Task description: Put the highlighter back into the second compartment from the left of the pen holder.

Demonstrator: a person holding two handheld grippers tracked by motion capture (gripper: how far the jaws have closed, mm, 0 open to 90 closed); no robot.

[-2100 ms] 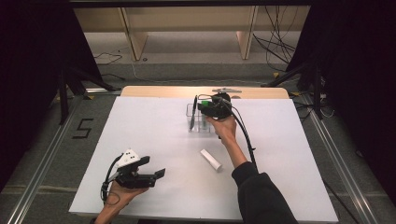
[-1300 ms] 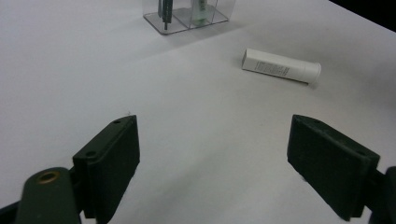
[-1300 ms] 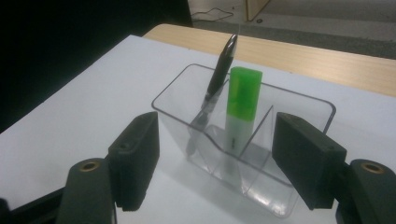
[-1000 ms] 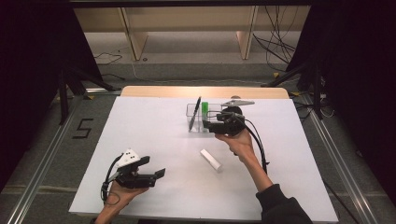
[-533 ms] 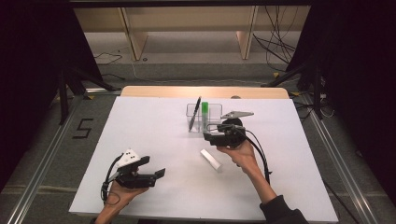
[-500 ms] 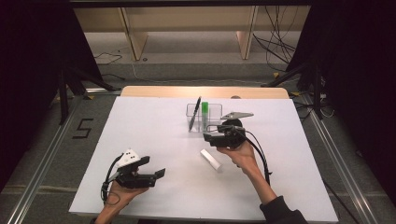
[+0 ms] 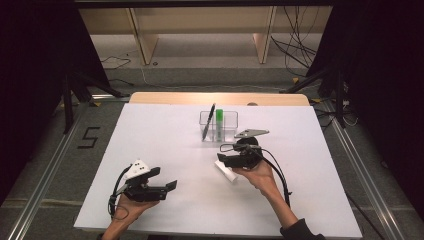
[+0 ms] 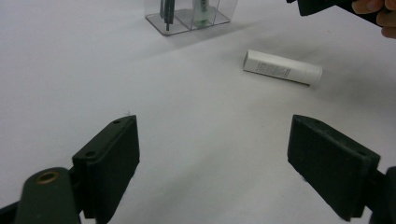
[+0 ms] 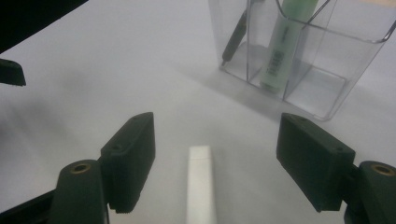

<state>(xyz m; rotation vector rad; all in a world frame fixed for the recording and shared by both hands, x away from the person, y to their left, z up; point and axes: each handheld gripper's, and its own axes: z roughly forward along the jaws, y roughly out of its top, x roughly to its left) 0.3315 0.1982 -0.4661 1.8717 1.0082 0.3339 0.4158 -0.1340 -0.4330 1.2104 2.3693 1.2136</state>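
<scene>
While the right gripper (image 7: 221, 159) hangs over the white tube (image 9: 201, 185) with its jaws spread wide and nothing pressed between them, having just been opening, the best course seems to be lowering so one jaw passes each side of the tube's long body, then closing squarely across it, lest the round thing roll away. The tube lies flat on the white tabletop (image 7: 165, 135), near the clear organiser (image 7: 219, 126) and at about six o'clock from it in the high view. The left gripper (image 7: 170, 184) rests at about eight o'clock, jaws open and empty. By count: one tube, one organiser, one dark pen (image 7: 208, 121) and one green marker (image 7: 219, 120) upright inside, and two grippers.
</scene>
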